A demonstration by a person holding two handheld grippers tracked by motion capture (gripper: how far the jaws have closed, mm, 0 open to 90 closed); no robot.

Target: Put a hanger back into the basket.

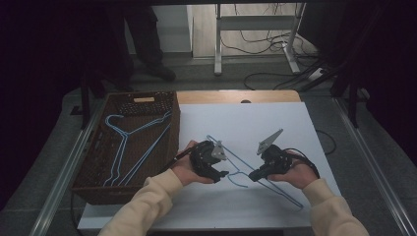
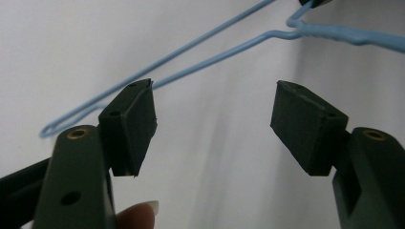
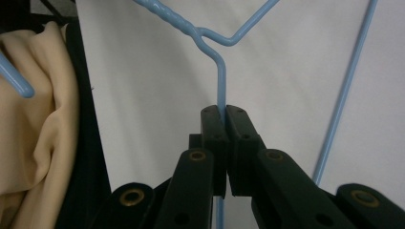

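Blue wire hanger [image 3: 221, 81] clamped in right tool [image 3: 224, 114].

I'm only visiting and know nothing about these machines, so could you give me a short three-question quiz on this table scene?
1. True or false: the right gripper is shut on the blue wire hanger.
2. The left gripper is: A) open, B) clamped on the hanger, C) inside the basket.
3. What lies in the brown wicker basket at the table's left?

Key: 1 true. 2 A. 3 more blue wire hangers.
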